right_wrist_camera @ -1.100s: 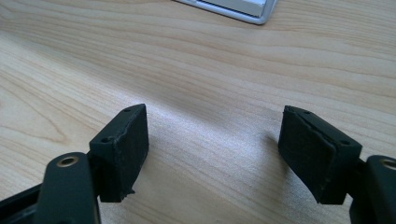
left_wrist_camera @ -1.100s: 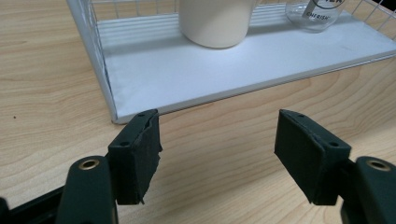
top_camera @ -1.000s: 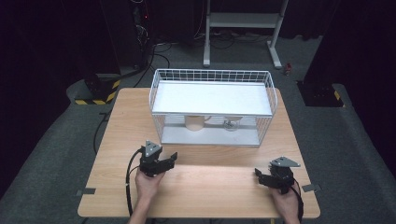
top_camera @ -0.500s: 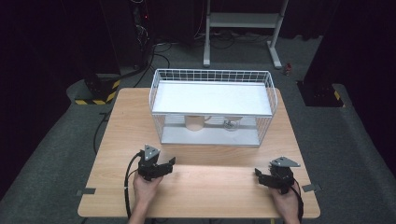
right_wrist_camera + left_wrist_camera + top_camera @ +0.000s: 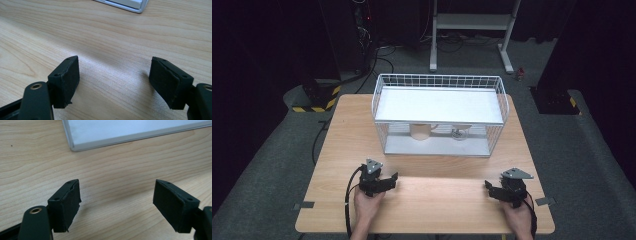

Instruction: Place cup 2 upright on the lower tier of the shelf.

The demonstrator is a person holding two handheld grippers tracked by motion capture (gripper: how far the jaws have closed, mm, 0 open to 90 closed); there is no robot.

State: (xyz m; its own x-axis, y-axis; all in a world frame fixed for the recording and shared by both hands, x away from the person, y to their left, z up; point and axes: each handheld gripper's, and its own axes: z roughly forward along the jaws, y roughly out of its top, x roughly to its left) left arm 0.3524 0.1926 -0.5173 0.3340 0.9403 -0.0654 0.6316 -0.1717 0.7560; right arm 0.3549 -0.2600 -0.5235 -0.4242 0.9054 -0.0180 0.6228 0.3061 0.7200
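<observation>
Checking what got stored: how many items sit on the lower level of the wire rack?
2: a beige cup left of centre and a small glass-like item to its right, both under the rack's white shelf. That shelf may hide more behind them.

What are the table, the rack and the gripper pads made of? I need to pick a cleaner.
Table: looks like pale wood or wood-look laminate, with a visible grain and a soft sheen.
Rack: white wire mesh, probably coated metal, with flat white shelves, matte.
Pads: matte black, slightly ragged at the edges, so likely foam or rubber on the left gripper; the same on the right gripper.
</observation>
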